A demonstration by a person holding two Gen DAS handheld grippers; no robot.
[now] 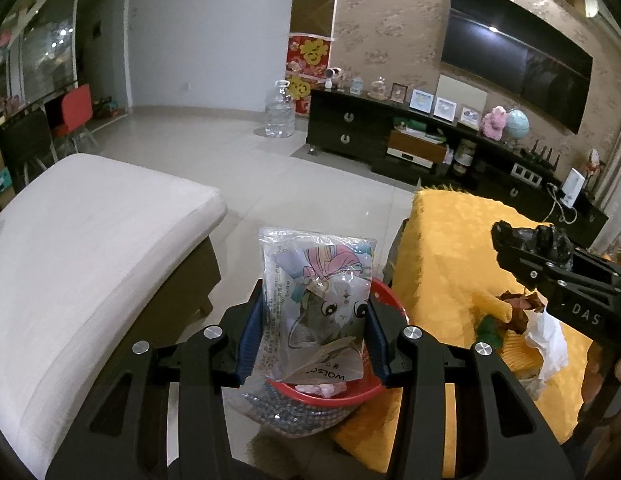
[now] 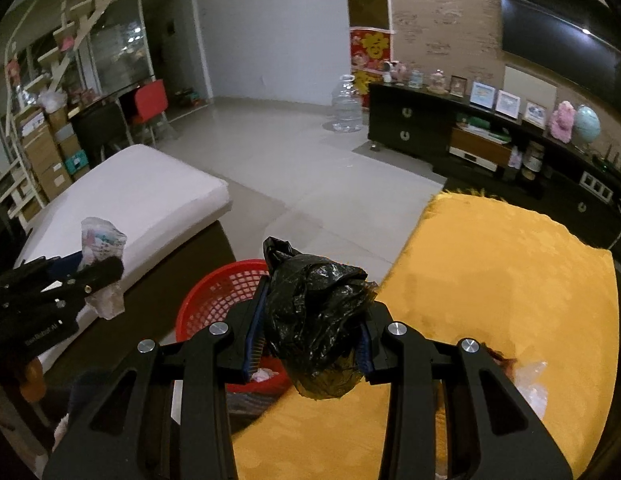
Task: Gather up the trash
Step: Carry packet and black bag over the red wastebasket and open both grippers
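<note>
The red basket (image 1: 384, 294) sits directly under the left gripper (image 1: 316, 316), showing behind and below its load from 3 round to 6 o'clock. That gripper's jaws are narrowed onto a clear printed wrapper (image 1: 316, 304), which stands upright between the pads, long axis running 12 to 6. A release here would likely drop it straight in.

The right gripper (image 2: 310, 332) is clamped on a crumpled black plastic bag (image 2: 316, 320). In its own view the basket (image 2: 218, 296) lies at about 10 o'clock of the bag, partly hidden by the near finger — so this hand probably has to shift that way first. The left hand is the nearer.

At 3 o'clock the yellow-covered table (image 2: 510, 280) holds brown scraps and a white tissue (image 1: 548, 338); the white cushion (image 1: 90, 232) lies at 9. Nothing blocks the basket mouth.
</note>
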